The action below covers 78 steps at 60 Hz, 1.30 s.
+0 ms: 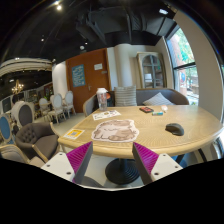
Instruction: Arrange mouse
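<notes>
desk (190,120) pale wood, smooth satin; mouse (175,129) dark matt plastic; papers (114,131) printed; chair (38,137) dark upholstery

Dim room, window glare, fisheye bending

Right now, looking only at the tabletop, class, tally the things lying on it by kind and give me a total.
Computer mouse: 1
Mat or printed sheet just ahead of the tool's fingers: 1
Papers: 1
Yellow booklet: 1
Small items at the far edge, too small to name: 2
Total: 6
The tool is open and holds nothing.
</notes>
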Each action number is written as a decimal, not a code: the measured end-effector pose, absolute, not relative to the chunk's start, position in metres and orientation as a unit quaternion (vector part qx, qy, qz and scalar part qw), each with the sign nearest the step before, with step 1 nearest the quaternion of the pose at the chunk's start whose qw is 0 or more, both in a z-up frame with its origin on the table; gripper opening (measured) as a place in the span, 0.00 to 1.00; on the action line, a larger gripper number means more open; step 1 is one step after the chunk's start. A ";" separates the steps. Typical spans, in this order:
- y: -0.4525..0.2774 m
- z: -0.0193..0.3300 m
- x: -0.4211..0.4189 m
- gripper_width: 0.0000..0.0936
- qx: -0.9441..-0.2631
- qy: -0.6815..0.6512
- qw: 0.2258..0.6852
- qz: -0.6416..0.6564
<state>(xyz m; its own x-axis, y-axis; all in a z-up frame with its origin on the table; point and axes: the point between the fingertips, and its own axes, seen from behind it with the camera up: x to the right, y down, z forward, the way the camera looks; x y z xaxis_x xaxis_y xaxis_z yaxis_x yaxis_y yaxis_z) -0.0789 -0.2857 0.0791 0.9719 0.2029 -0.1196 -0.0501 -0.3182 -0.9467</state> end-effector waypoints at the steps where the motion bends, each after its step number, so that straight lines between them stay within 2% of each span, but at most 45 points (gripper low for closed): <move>1: -0.285 0.079 -0.077 0.88 -0.805 -0.046 0.582 0.107; 10: -0.271 0.082 -0.050 0.88 -0.803 -0.034 0.588 0.091; 15: -0.257 0.067 -0.028 0.87 -0.804 -0.023 0.589 0.077; 16: -0.262 0.078 -0.007 0.87 -0.807 -0.021 0.585 0.072; 20: -0.250 0.068 0.033 0.87 -0.812 0.000 0.582 0.044; 21: -0.242 0.076 0.035 0.87 -0.814 0.008 0.580 0.036; 23: -0.234 0.062 0.069 0.87 -0.813 0.017 0.582 0.020; 28: -0.226 0.055 0.139 0.87 -0.811 0.044 0.582 -0.023; 33: -0.200 0.033 0.189 0.86 -0.818 0.069 0.568 -0.056; 37: -0.194 0.032 0.216 0.87 -0.823 0.067 0.559 -0.068; 47: -0.141 0.025 0.219 0.87 -0.830 0.024 0.555 -0.052; 60: -0.085 0.003 0.227 0.86 -0.866 -0.013 0.497 -0.062; 69: -0.047 0.000 0.251 0.84 -0.875 0.009 0.481 -0.059; 73: -0.034 -0.005 0.264 0.78 -0.878 0.030 0.473 -0.069; 76: -0.025 -0.008 0.264 0.59 -0.881 0.039 0.468 -0.060; 78: -0.023 -0.008 0.268 0.55 -0.882 0.048 0.465 -0.061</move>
